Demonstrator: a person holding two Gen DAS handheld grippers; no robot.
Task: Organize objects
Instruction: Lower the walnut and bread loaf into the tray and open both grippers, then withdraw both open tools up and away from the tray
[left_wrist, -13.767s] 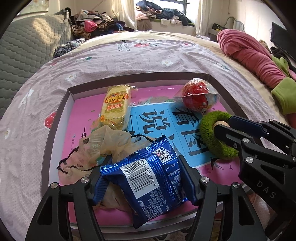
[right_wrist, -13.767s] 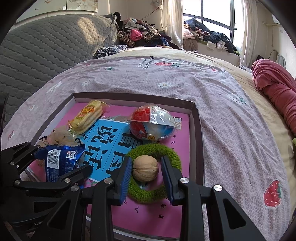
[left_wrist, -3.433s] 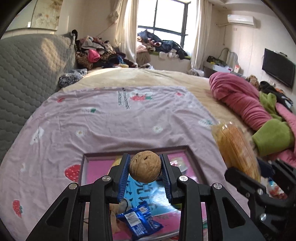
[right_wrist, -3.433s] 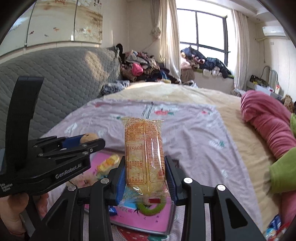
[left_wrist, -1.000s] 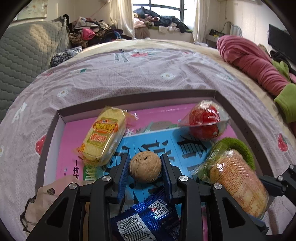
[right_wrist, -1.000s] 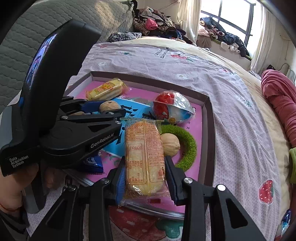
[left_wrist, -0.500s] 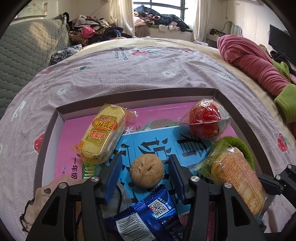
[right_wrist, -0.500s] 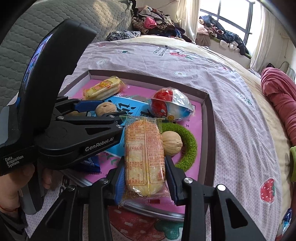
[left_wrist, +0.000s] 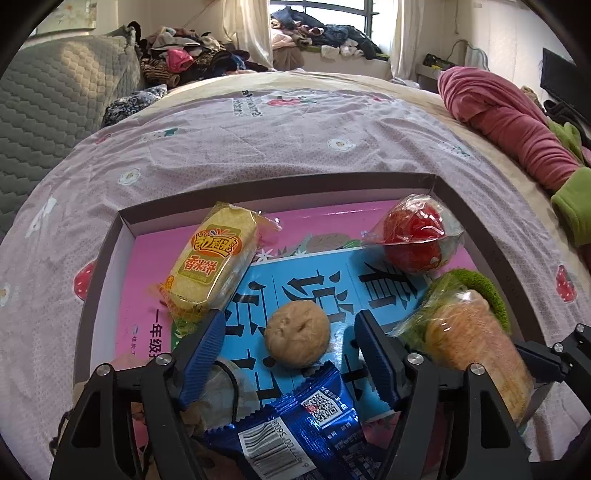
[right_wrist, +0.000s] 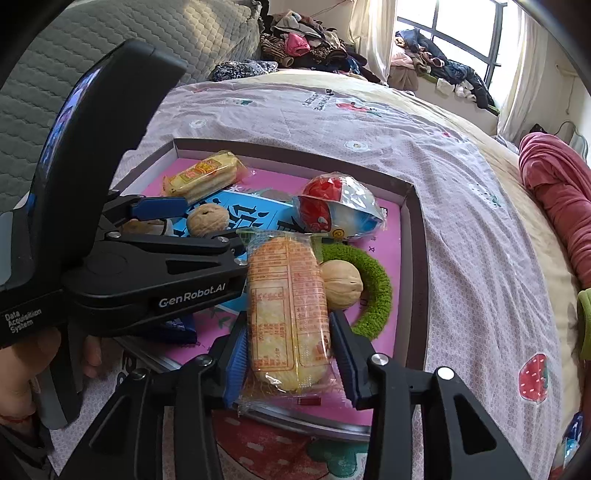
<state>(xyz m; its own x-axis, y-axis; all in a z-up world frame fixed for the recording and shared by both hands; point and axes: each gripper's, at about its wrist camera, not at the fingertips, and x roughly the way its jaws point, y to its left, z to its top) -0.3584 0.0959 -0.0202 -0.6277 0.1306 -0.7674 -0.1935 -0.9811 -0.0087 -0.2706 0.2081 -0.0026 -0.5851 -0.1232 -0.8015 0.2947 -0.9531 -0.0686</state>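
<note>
Organizing was judged near done | left tool (left_wrist: 291, 341) jaws, just opened wide, stood clear of brown round walnut (left_wrist: 297, 339) in shallow grey tray (left_wrist: 476, 218) | right tool (right_wrist: 288, 345) jaws, just eased, flanked clear-wrapped orange biscuit pack (right_wrist: 288, 314) lying over tray edge; release left

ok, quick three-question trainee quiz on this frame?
1. True or false: the left gripper is clamped on the walnut.
2. What sits inside the green ring? A) second walnut B) red ball C) blue packet
3. What colour is the book under the first walnut?

Key: 1 false, the jaws have just been opening and the walnut lies free between them. 2 A. 3 blue.
</note>
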